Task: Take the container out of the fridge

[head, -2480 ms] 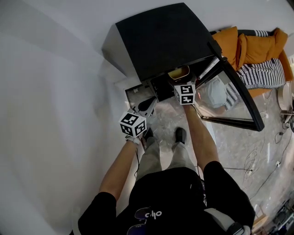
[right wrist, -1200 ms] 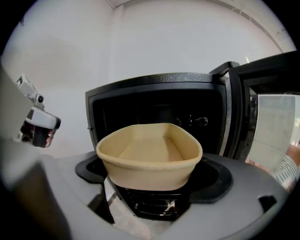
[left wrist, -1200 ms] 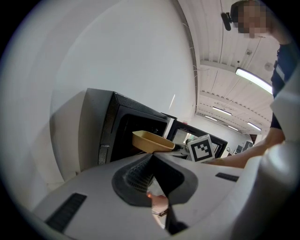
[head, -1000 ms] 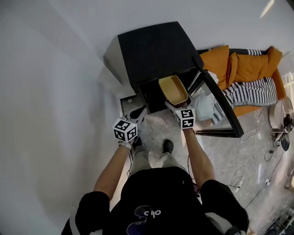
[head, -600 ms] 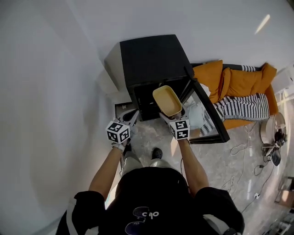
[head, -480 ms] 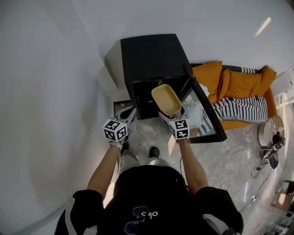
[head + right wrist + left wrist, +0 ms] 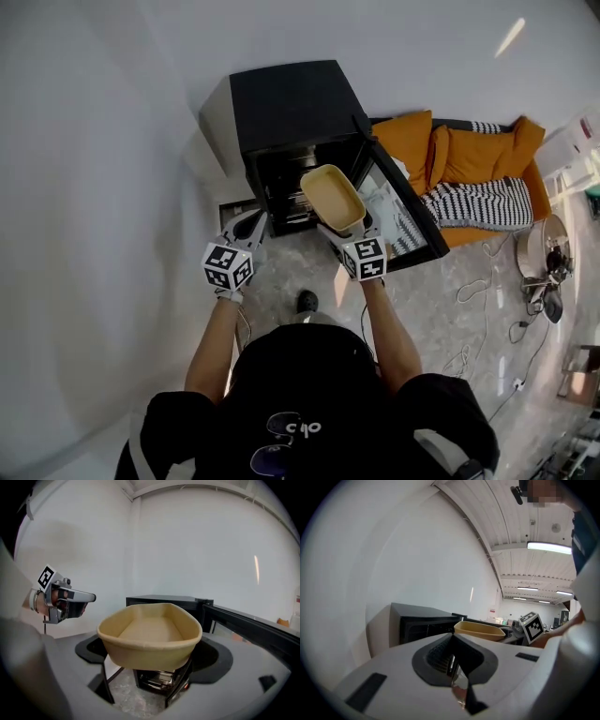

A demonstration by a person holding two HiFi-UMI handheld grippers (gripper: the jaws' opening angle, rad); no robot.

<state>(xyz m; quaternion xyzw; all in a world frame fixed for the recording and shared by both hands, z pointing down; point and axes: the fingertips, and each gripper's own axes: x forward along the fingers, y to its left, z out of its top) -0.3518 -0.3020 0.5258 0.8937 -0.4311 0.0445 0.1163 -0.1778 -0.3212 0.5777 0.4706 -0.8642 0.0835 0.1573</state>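
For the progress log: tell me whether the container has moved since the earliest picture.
Yes. The container, gripped by the right gripper, has come out of the black fridge toward the person.

Orange sofa [image 7: 473, 155], striped blanket [image 7: 480, 202]

The grey stone floor [image 7: 281, 281] bears 1 black fridge [image 7: 286, 103] (standing open), an orange sofa [image 7: 469, 169] and loose cables [image 7: 466, 352].

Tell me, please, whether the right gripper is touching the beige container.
Touching. In the right gripper view, the right gripper clamps the container at its near end, holding it aloft.
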